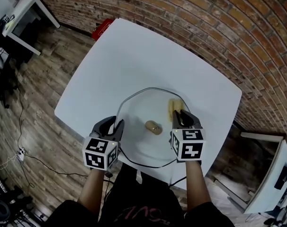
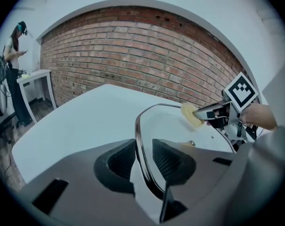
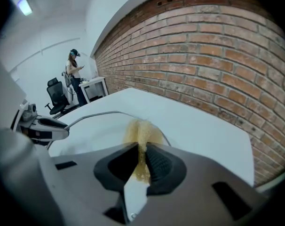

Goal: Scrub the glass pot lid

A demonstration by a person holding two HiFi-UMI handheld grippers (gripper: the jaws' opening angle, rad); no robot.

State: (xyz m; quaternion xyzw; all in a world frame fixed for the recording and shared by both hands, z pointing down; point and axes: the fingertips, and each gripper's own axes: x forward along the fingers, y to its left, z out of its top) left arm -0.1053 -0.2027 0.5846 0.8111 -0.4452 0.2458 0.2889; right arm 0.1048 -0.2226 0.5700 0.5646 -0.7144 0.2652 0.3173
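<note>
- Squarely in the middle of the scene stands the white counter (image 1: 134,56), with a brick wall behind its far side and a wooden floor around it.
- Next in size, the glass pot lid (image 1: 139,105) lies on the near half of the counter with its knob side up. Its metal rim runs round clear glass, and the white counter shows through.
- The left gripper (image 1: 116,126) is at the lid's near left edge. In the left gripper view its jaws (image 2: 143,161) are clamped on the rim, which passes between the two ribbed pads.
- The right gripper (image 1: 181,117) is over the lid's right side, its jaws (image 3: 141,161) pinched tight on a yellow sponge (image 3: 141,133).
- That sponge (image 1: 173,106) sticks out past the jaw tips and rests on the glass just inside the far right rim.
- Smallest, the lid's tan knob (image 1: 153,127) sits at the centre of the glass, between the two grippers and touched by neither.
</note>
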